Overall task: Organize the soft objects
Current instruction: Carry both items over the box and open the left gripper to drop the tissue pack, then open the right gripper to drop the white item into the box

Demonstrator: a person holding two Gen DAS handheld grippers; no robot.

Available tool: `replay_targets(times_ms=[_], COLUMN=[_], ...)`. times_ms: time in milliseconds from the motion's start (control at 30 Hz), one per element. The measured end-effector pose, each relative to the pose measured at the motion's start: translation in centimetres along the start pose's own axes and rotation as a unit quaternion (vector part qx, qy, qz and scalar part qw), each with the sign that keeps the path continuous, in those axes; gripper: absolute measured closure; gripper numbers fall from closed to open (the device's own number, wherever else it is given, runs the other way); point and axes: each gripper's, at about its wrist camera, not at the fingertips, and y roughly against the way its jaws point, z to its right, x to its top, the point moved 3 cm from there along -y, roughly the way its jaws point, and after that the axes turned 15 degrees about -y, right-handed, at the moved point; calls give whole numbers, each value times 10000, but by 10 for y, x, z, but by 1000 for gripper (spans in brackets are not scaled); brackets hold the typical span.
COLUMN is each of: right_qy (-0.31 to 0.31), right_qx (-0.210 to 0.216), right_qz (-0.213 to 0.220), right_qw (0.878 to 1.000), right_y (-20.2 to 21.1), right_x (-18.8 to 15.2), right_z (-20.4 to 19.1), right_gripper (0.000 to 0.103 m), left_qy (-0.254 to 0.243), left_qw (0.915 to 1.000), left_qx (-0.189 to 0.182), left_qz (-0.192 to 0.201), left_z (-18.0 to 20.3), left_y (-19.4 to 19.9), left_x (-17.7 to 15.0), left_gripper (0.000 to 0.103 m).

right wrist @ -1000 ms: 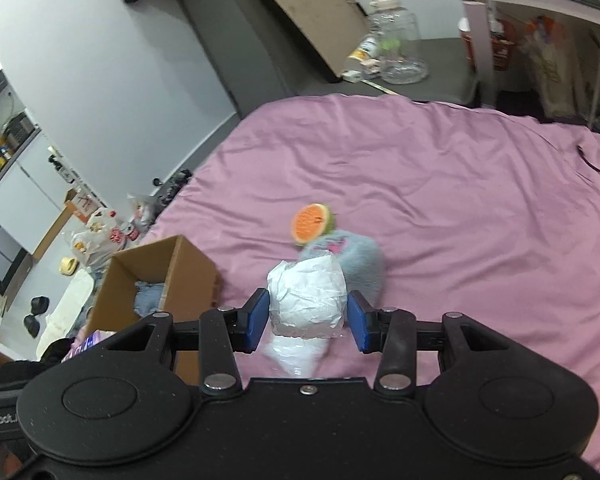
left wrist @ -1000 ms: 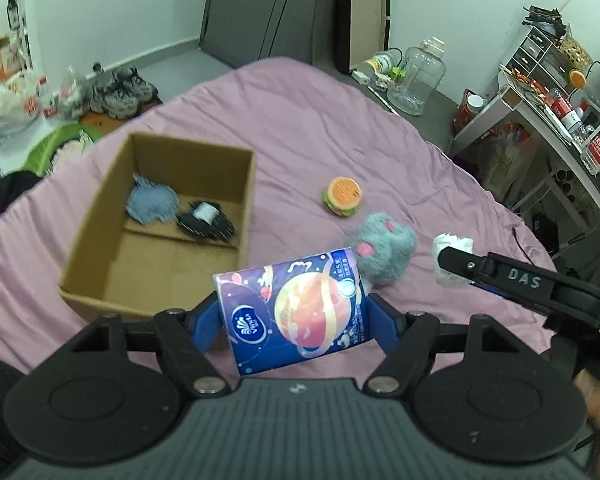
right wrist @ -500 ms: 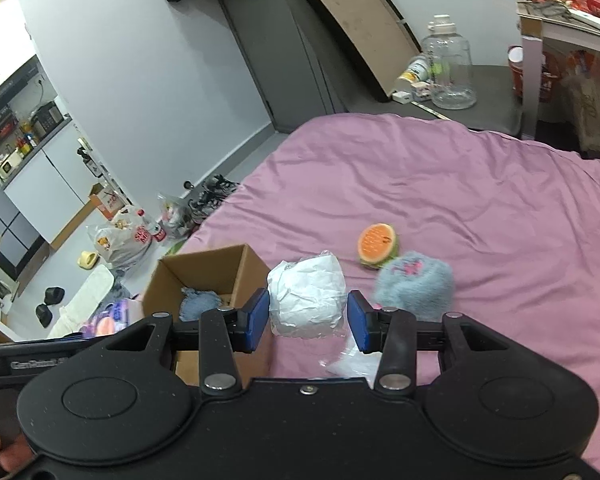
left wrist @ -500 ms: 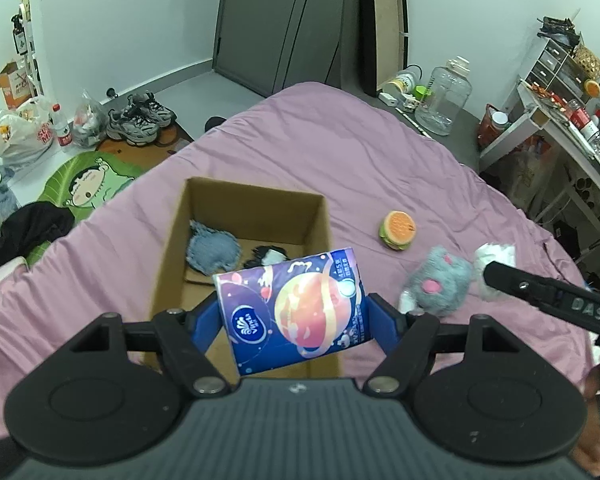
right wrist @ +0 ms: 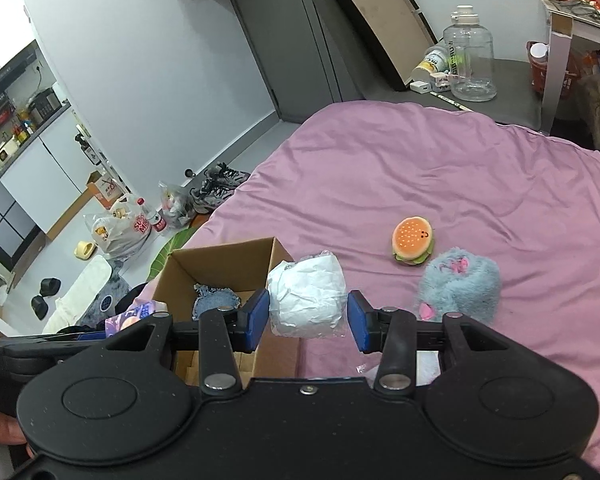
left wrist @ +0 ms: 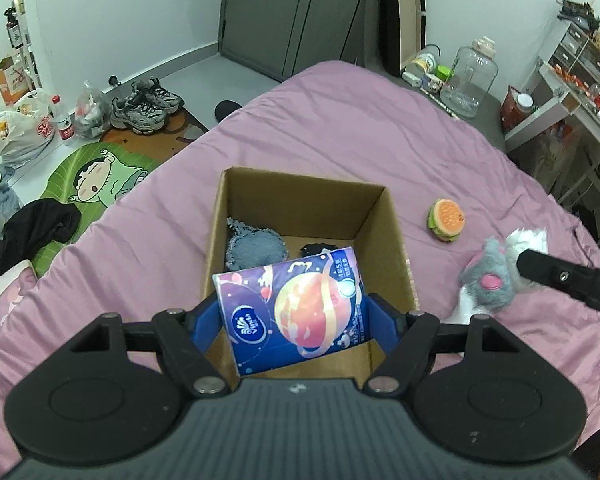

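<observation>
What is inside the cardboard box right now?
Inside the cardboard box lie a grey-blue fuzzy cloth and a dark item, partly covered. The tissue pack held in the left gripper hides the box's near floor, so anything there cannot be seen.

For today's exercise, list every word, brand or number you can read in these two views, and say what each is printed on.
"Vinda": logo on the blue tissue pack held in the left gripper.
Vertical print on that pack's edge: too small to read.
Red lettering on the white plastic bag: blurred, unreadable.
Green print on the clear water jug: unreadable.
</observation>
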Motion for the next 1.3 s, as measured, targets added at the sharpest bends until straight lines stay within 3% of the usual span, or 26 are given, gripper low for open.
replay_targets(times_ms=[333,667,1200,1300], right_qy=[48,235,484,439], right_qx=[-123,-92,-140,-72], right_qz=[-65,-228,-538,-548], right_qw=[9999,9994,9973,9975], right_y=[-16,-36,-63,-64], right_x=[-3,-12,-36,-33], right_z=[-13,-35,-68,-71], right_gripper=[60,60,60,53], left_qy=[-199,-66,322,334], left_qw=[9998,9998,9995,9994], left_qx=[16,-17,-68,-87], left_qz=[-53,-171,-35,-37], left_z=[-9,-22,-60,-61], left_y=[-22,-35,-16,-13], left_x=[9,9,1,-1], left_gripper=[28,27,25,25])
